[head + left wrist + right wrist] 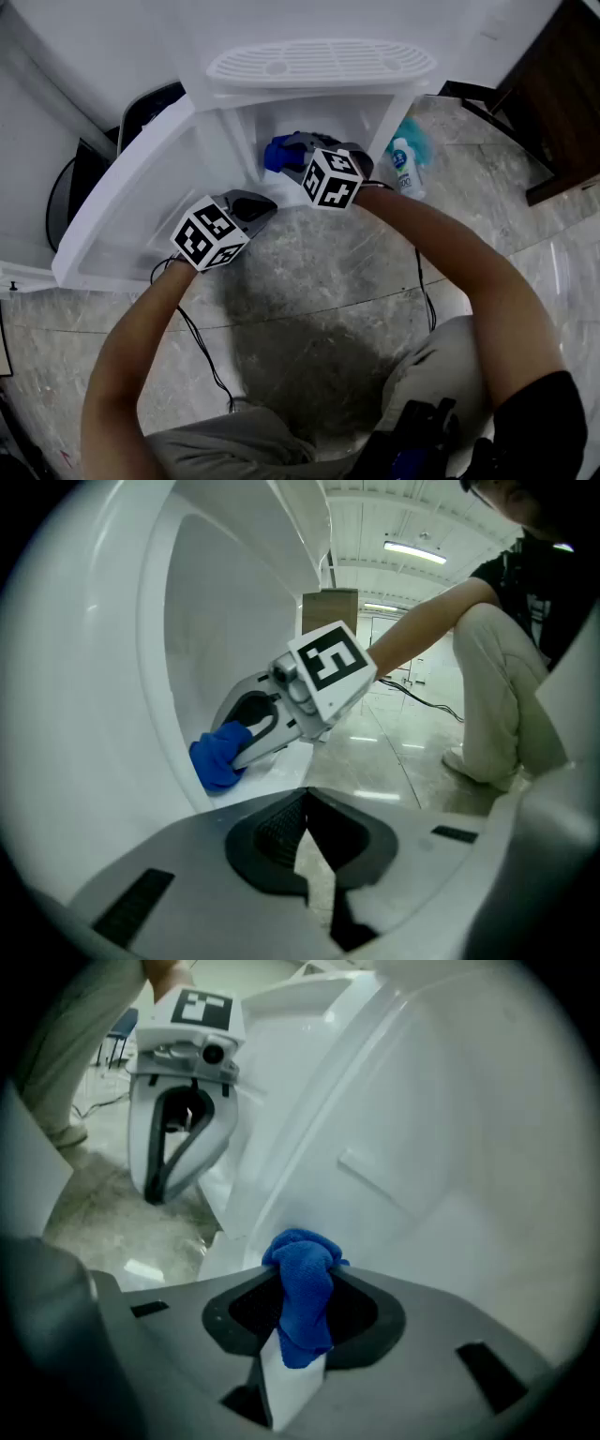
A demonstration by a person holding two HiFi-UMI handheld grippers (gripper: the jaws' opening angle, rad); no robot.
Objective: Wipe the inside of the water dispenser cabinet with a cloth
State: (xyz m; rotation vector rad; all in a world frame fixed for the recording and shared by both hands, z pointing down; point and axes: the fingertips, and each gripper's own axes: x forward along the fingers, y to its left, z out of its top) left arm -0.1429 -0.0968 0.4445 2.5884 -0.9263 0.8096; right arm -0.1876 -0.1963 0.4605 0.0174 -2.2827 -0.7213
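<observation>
Each gripper carries a white cube with black square markers: the left gripper [255, 208] at centre left of the head view, the right gripper [284, 150] just above centre. Both have pale grey shells, dark ribbed jaw pads and thin black cables [202, 352]. The person wears a black short-sleeved top [544, 422] and light trousers [234, 441], possibly beige.

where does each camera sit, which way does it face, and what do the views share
head view: on the person's head, looking down at the water dispenser and its open cabinet; both forearms, left gripper and right gripper show.
left gripper view: on the left gripper, facing along its shut jaws at the right gripper and blue cloth; an arm and leg show.
right gripper view: on the right gripper, facing into the cabinet, jaws clamping the blue cloth; left gripper shows.
shared: all show the blue cloth.
</observation>
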